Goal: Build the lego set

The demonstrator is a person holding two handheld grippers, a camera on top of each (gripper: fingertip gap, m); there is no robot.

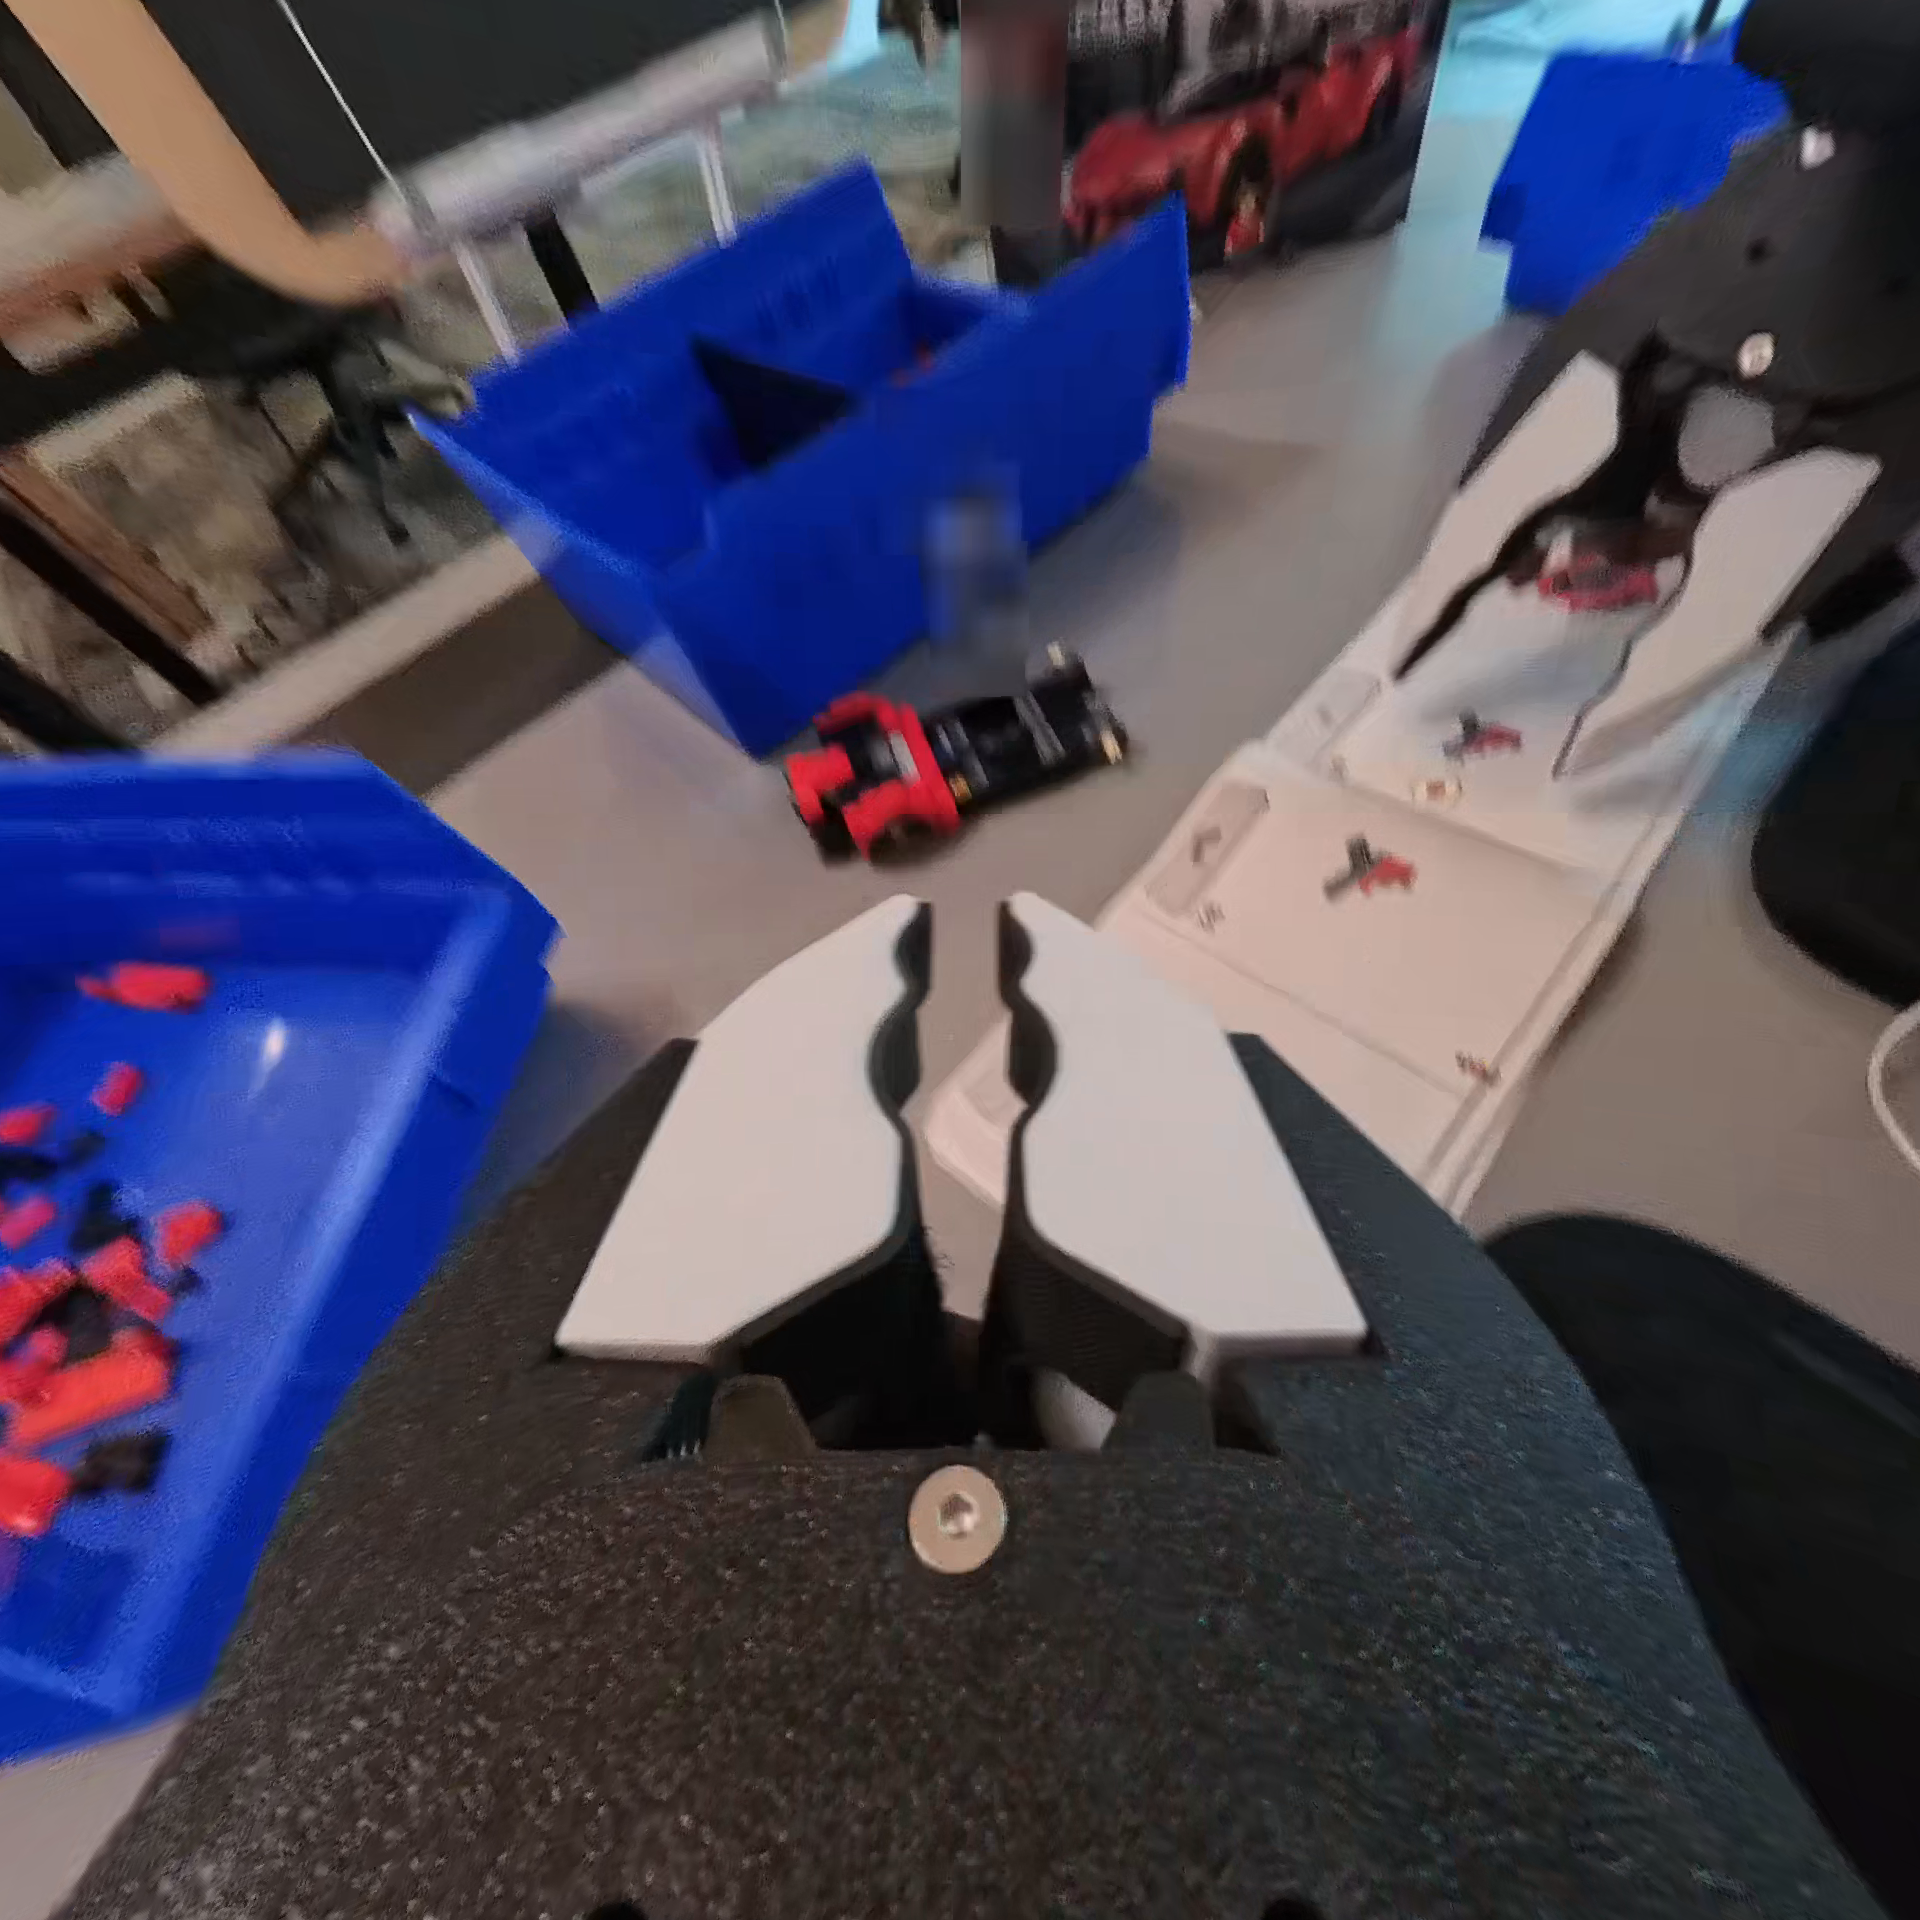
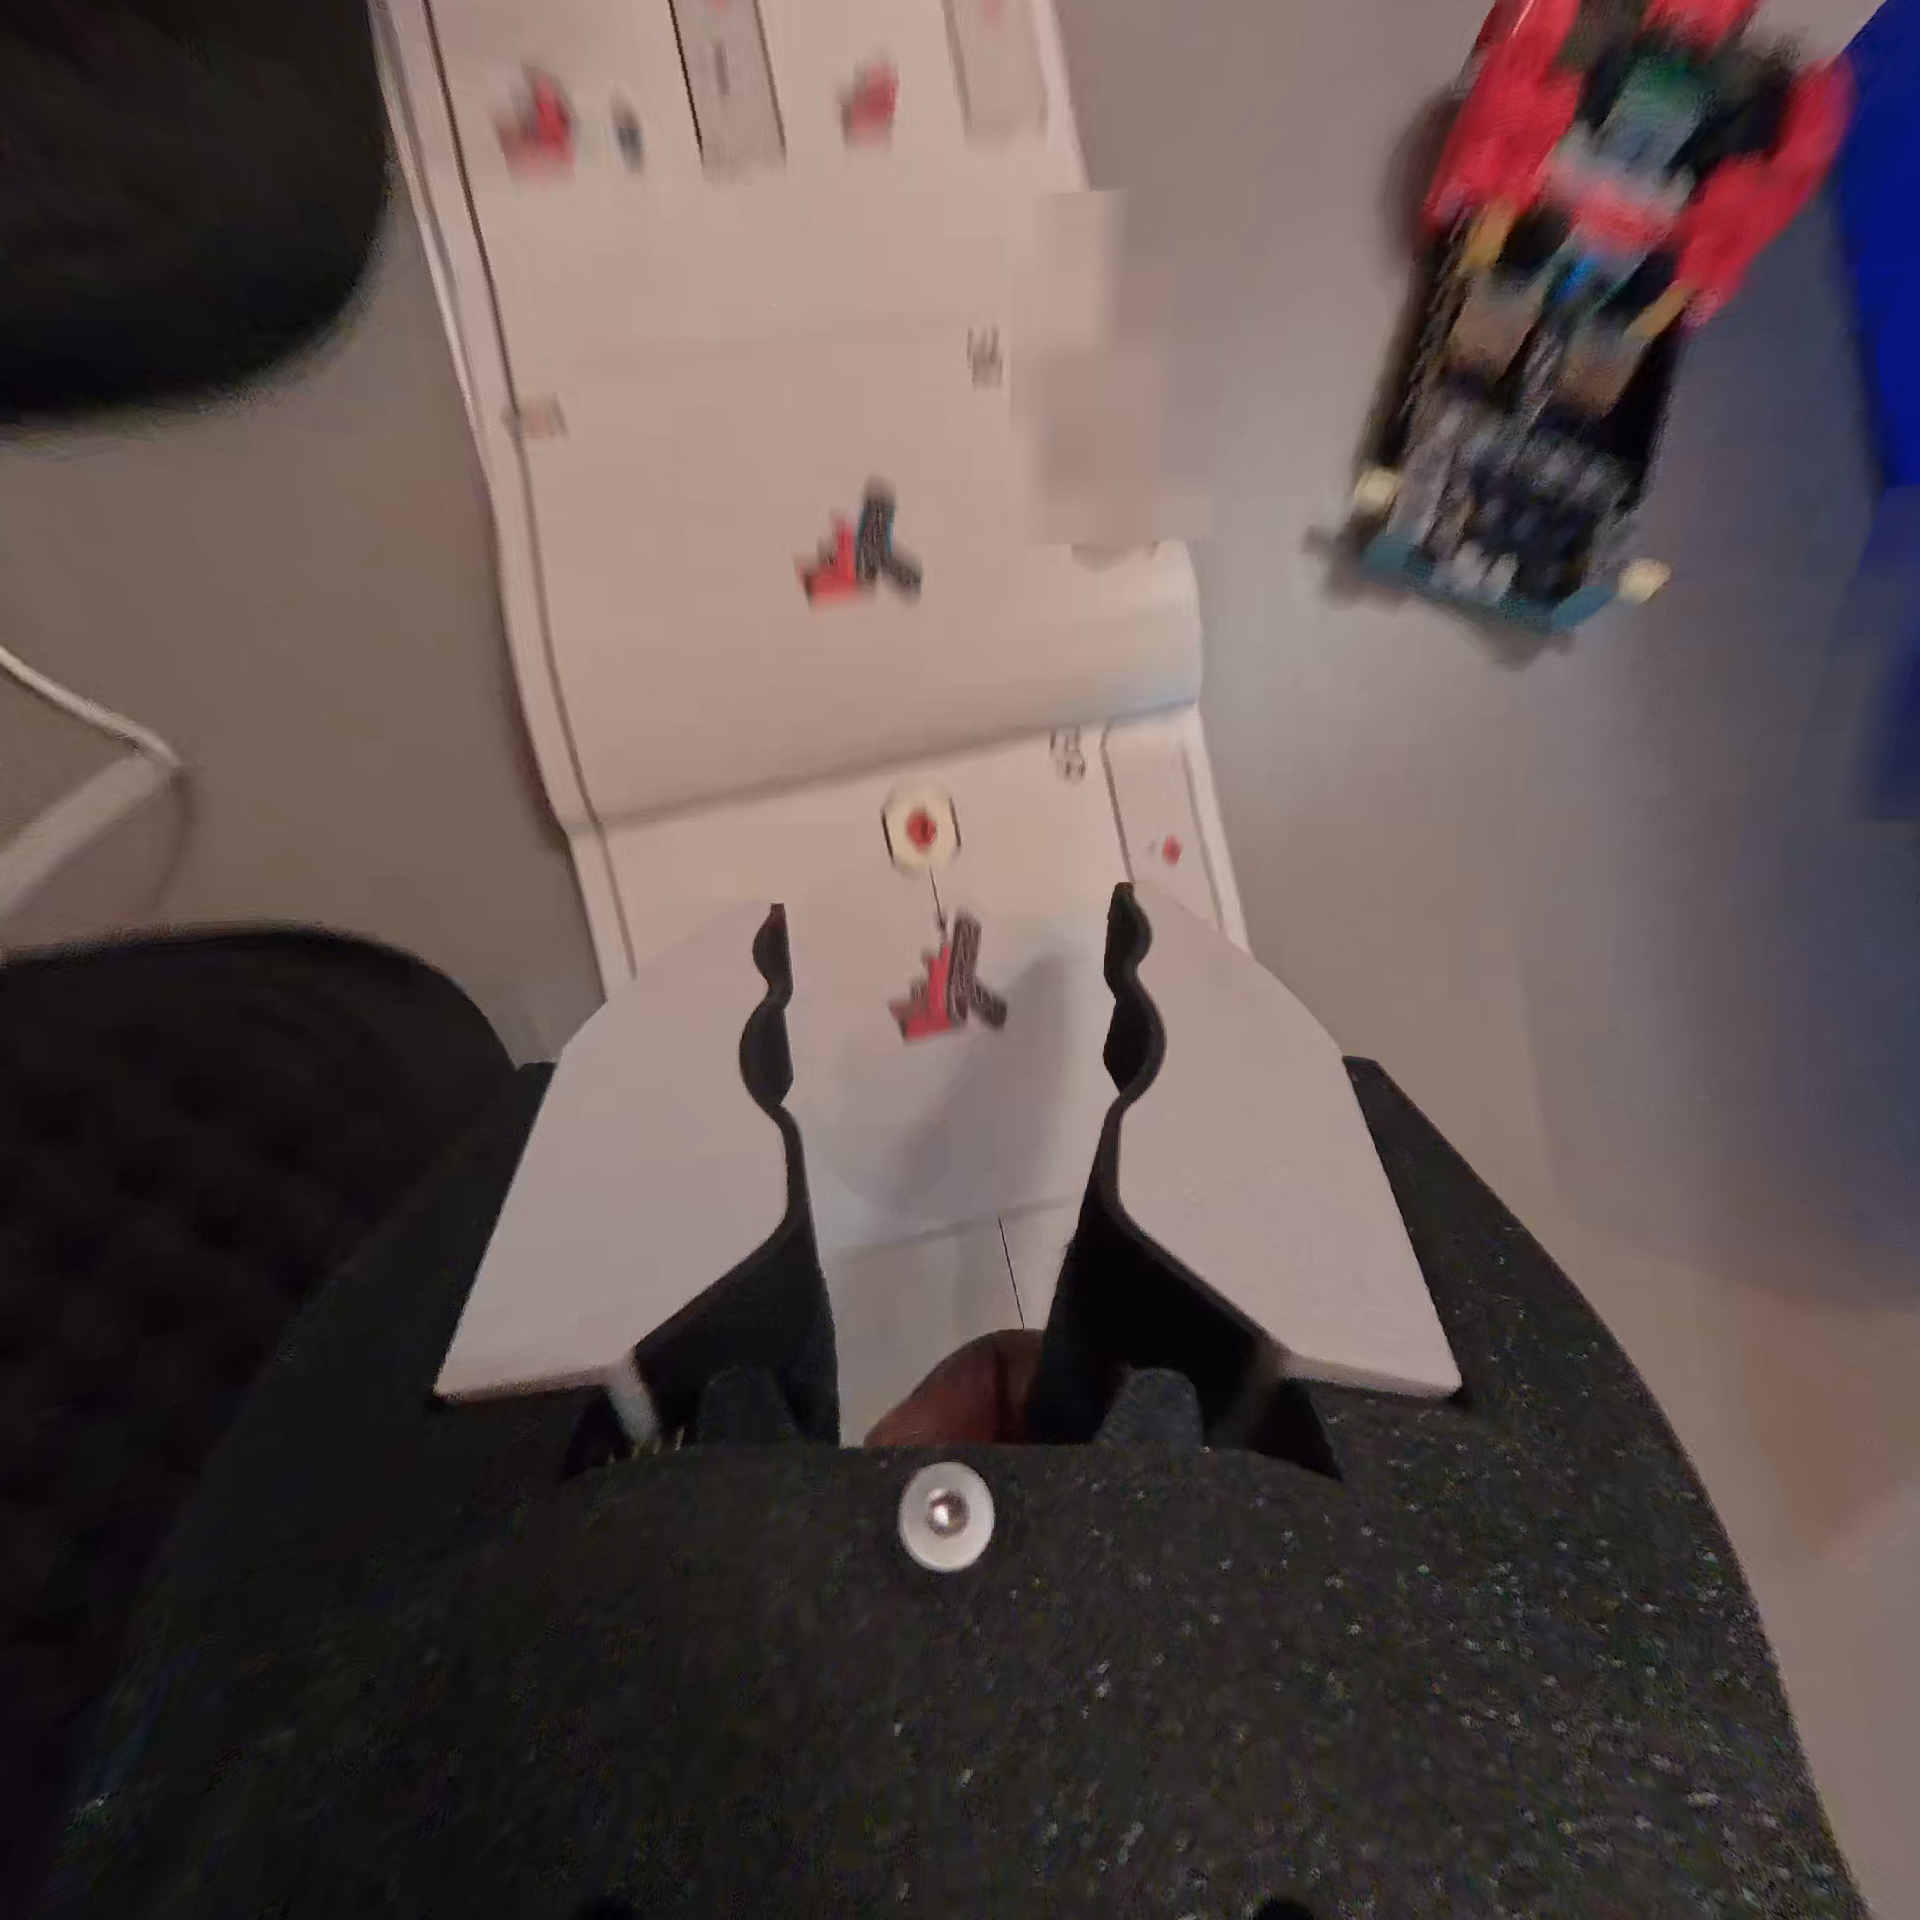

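Left wrist view blurring: red-black lego car (image 1: 951,764) lying on grey worktop (image 1: 665,883) beside instruction booklet (image 1: 1382,894), loose bricks in blue bin (image 1: 343,1091) indistinct. Left gripper (image 1: 964,920) fingers nearly touching, pinching nothing. Right gripper (image 2: 945,914) fingers spreading wide, empty, over booklet.

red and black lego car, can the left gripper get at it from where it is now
Probably yes: the left gripper points at the lego car with only bare table between; its jaws are barely apart and hold nothing, so they would need to open wider.
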